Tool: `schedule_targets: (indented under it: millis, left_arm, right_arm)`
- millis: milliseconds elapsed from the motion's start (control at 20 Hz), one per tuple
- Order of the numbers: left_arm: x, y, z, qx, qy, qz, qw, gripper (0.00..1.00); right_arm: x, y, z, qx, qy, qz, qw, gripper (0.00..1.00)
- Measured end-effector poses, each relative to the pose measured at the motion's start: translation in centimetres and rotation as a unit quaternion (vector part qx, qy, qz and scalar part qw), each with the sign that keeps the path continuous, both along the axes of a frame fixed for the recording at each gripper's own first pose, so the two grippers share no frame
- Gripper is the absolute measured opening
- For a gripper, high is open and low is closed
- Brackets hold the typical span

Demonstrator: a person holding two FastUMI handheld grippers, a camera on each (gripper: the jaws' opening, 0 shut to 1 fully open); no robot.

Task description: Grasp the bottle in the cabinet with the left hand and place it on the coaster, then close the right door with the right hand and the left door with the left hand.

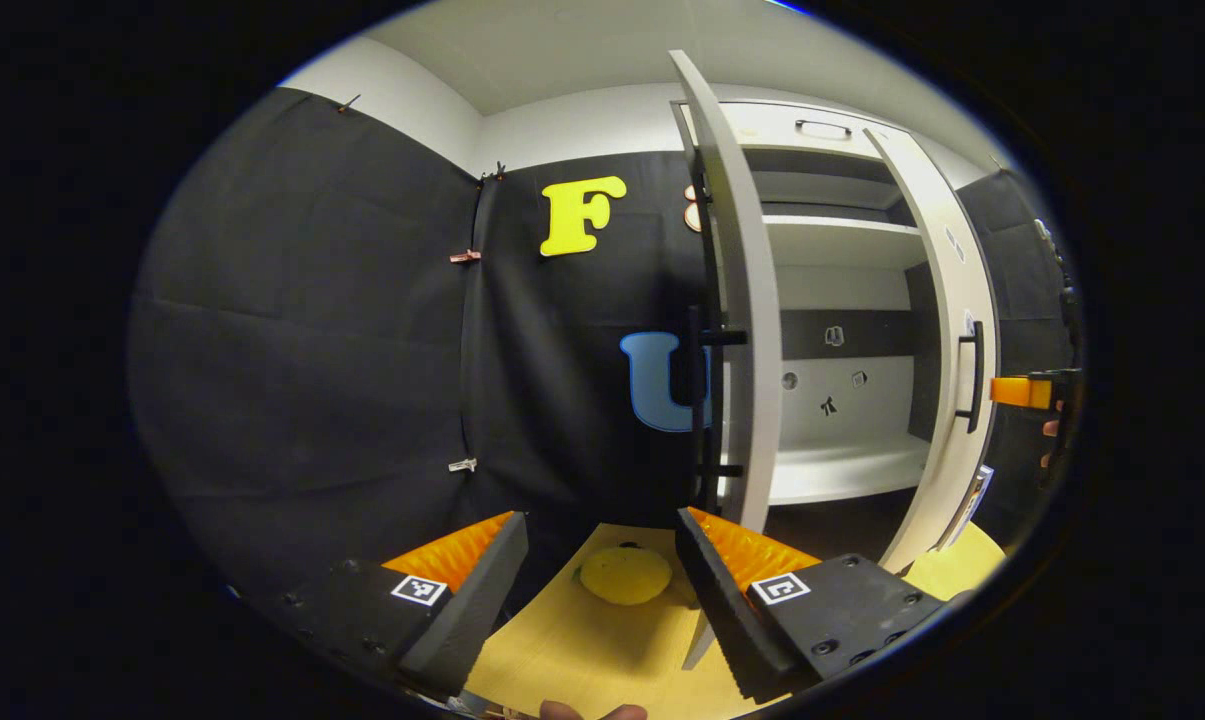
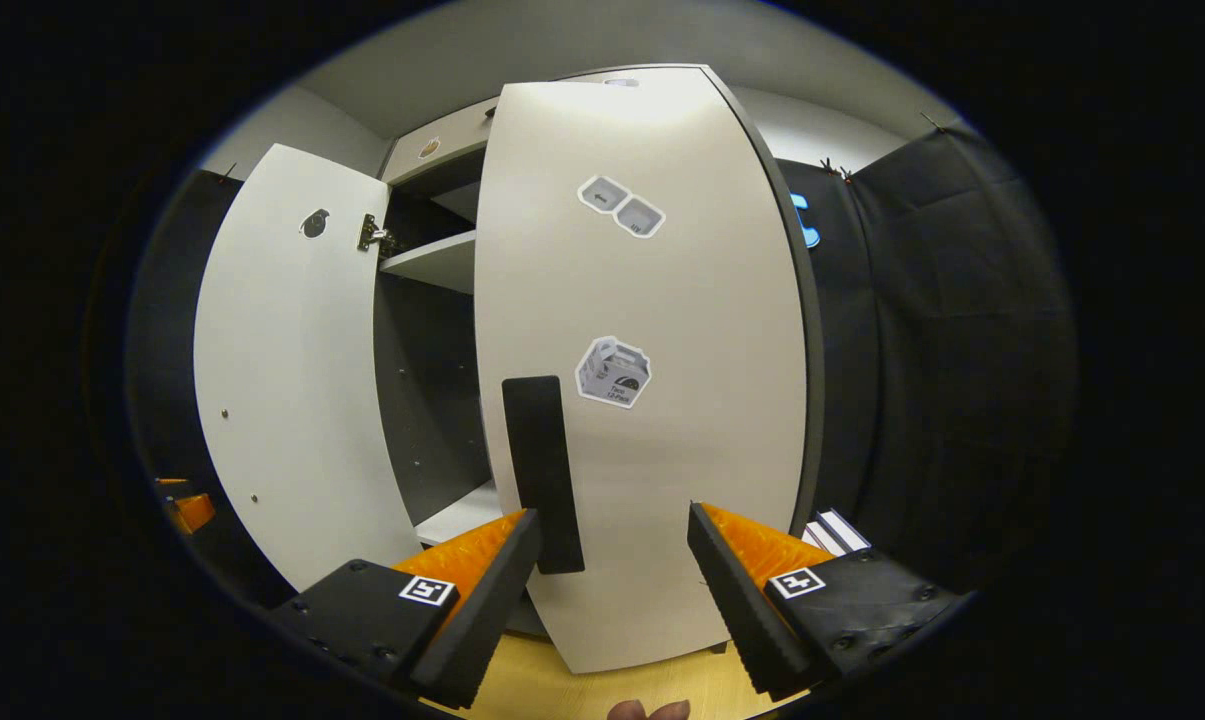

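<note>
A round yellow coaster lies on the wooden table, just beyond my left gripper, which is open with nothing between its fingers. The white cabinet stands behind with both doors swung out. Its left door appears edge-on, close to the left gripper's right finger. The right door carries a black bar handle. My right gripper is open, facing the right door's outer face, its left fingertip beside the black handle. The left door stands open beyond.
Shelves with small stickers on the back wall show inside the cabinet. Black cloth walls close the booth on the left and right. A metal rail lies by the right door's foot. A hand with the other gripper shows at far right.
</note>
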State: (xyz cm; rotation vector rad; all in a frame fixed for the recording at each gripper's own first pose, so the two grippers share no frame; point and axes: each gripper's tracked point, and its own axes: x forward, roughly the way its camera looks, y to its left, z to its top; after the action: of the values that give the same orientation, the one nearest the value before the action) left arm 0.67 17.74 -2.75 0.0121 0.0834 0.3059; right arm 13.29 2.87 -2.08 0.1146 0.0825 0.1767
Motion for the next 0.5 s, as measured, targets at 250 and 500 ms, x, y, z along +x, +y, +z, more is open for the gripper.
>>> schedule_targets:
  millis: [250, 500]
  left_arm:
    - [4.1, 1.8, 2.5, 0.022, -0.023, -0.011, 0.999, 0.95]
    - [7.0, 1.9, 3.1, 0.033, -0.028, -0.027, 0.999, 0.94]
  right_arm:
    - [-3.1, -2.9, 0.5, -0.019, -0.008, -0.036, 0.999, 0.98]
    - [-5.7, -5.8, 0.8, -0.026, -0.006, -0.071, 0.997, 0.98]
